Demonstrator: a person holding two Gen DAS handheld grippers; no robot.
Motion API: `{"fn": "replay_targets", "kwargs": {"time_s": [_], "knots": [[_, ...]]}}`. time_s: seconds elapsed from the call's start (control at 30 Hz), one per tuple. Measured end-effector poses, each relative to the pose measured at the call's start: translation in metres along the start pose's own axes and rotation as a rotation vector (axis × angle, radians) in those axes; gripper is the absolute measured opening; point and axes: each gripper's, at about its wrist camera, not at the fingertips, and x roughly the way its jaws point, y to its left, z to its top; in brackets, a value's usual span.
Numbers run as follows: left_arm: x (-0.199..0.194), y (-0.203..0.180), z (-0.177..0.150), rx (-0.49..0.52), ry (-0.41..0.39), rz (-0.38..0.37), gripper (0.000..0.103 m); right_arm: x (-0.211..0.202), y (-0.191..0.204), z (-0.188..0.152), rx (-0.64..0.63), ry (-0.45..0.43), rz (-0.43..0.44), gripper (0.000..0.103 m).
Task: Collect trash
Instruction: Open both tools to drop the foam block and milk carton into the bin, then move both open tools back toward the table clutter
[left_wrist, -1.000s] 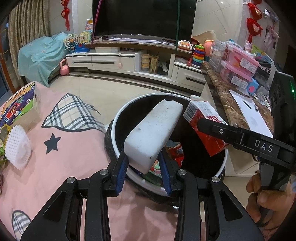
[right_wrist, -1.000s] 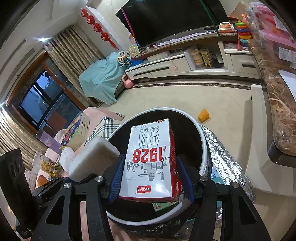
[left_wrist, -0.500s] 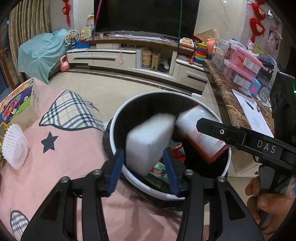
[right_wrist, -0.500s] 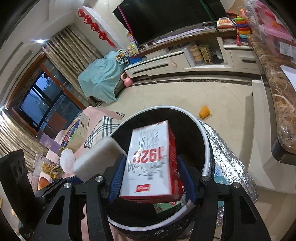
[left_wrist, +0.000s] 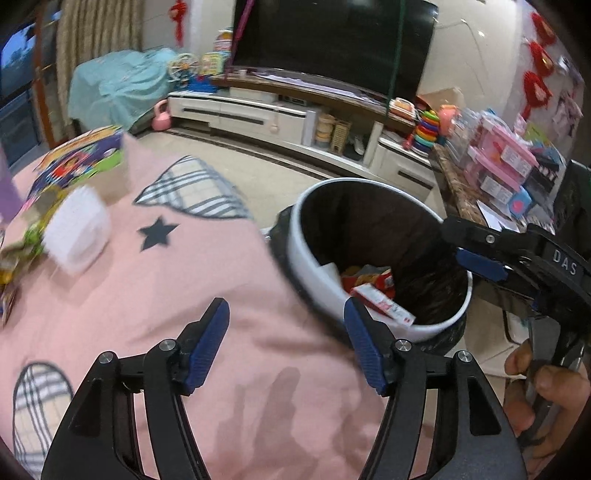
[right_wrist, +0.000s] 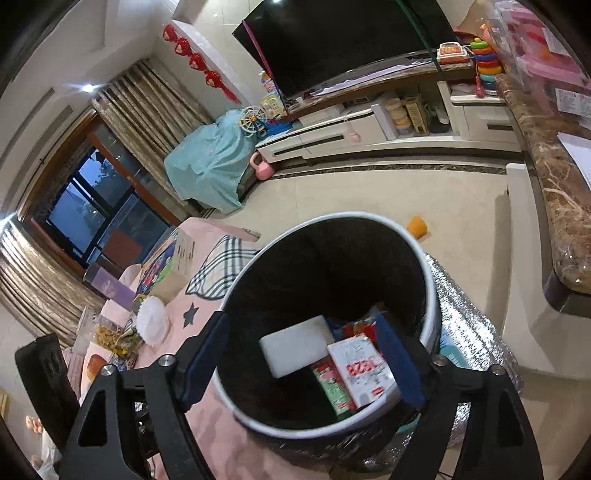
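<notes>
A round bin with a white rim (left_wrist: 314, 266) (right_wrist: 430, 291) and a black liner stands at the edge of the pink cloth. Inside it lie a white foam block (right_wrist: 297, 345) and a red and white milk carton (right_wrist: 360, 369) (left_wrist: 380, 301) on other wrappers. My left gripper (left_wrist: 286, 341) is open and empty above the pink cloth, just left of the bin. My right gripper (right_wrist: 303, 360) is open and empty over the bin's mouth; it also shows in the left wrist view (left_wrist: 480, 264) at the bin's right rim.
The pink table cloth (left_wrist: 155, 295) carries a white ribbed cup (left_wrist: 75, 230) (right_wrist: 151, 325), snack wrappers (left_wrist: 18, 251) and a colourful box (left_wrist: 85, 155) at the left. A marble counter (right_wrist: 554, 206) runs along the right. A TV cabinet (left_wrist: 258, 110) stands far back.
Both grippers opened. The foam block and the milk carton dropped out of them into the bin. My left gripper swung left, off the bin and over the cloth.
</notes>
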Motion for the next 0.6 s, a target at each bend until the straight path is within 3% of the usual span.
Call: {"fn": "replay_targets", "kwargs": {"time_s": [0.6], "knots": [[-0.058,0.089,-0.062,-0.182,-0.061,0.102,0.071,0.002,0.078,-0.049,-0.130,0.040,0.076,0.088]]}}
